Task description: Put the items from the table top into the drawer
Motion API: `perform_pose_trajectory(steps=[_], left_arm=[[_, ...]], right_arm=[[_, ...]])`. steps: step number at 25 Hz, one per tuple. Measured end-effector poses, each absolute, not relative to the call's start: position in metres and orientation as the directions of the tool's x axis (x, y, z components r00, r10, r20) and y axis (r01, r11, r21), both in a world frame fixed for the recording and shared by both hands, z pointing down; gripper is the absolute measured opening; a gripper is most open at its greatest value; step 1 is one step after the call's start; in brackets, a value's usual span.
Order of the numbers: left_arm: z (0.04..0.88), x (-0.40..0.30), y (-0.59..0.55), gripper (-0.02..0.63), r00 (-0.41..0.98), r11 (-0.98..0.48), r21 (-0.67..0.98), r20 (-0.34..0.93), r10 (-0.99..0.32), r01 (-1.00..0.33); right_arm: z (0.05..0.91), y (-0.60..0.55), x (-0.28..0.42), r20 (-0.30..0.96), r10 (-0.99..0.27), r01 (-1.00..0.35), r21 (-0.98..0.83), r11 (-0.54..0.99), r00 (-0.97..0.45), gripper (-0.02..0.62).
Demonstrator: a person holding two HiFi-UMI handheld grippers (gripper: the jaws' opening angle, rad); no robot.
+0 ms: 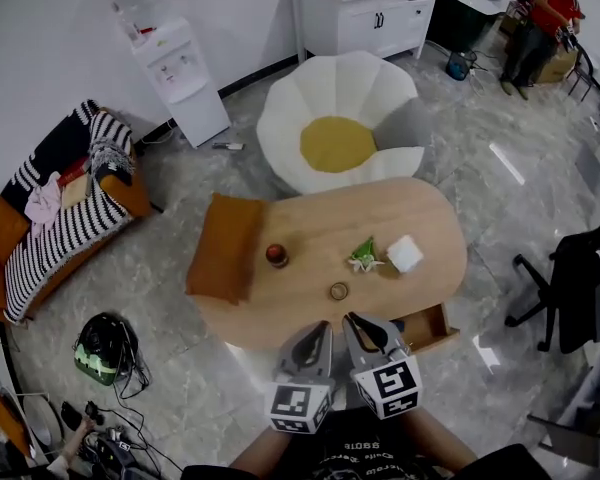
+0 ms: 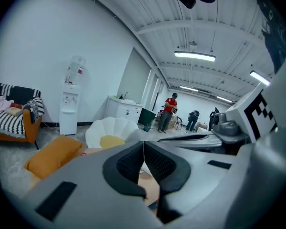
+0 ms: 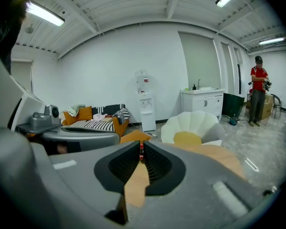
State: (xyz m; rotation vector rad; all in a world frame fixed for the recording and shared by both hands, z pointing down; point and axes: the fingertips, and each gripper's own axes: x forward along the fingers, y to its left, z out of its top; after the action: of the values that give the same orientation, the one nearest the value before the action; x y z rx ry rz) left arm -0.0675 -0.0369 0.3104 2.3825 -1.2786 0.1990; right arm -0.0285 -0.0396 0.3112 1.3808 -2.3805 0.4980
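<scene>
Nearest, the left gripper (image 1: 324, 326) and the right gripper (image 1: 351, 318) are hovering side by side at the near edge of the table (image 1: 280, 313), each with its jaws pressed together and gripping nothing. Just right of them the drawer (image 1: 426, 328) is standing open (pulled out from the table's near right side). Farther on, a ring (image 1: 338, 291) is lying on the top. Beyond it, a dark red jar (image 1: 277, 255) is sitting at left, a white flower (image 1: 364, 257) in the middle and a white block (image 1: 405, 253) at right.
</scene>
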Motion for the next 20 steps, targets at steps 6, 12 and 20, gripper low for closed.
perform_pose_trajectory(steps=[6,12,20], left_arm=[[0.328,-0.067,-0.045,0.011,0.515,-0.428,0.298,0.353,-0.781,-0.853],[0.346,-0.068,-0.049,0.011,0.478,-0.392,0.284,0.381,-0.791,-0.875],[0.367,-0.066,-0.062,0.011,0.444,-0.340,0.306,0.404,-0.800,-0.890]], right_arm=[[0.326,-0.054,-0.022,0.474,-0.726,-0.857,-0.144,0.495,-0.499,0.073],[0.352,-0.057,-0.016,0.510,-0.679,-0.836,-0.171,0.521,-0.528,0.141],[0.377,-0.069,-0.012,0.529,-0.657,-0.827,-0.178,0.534,-0.538,0.173]])
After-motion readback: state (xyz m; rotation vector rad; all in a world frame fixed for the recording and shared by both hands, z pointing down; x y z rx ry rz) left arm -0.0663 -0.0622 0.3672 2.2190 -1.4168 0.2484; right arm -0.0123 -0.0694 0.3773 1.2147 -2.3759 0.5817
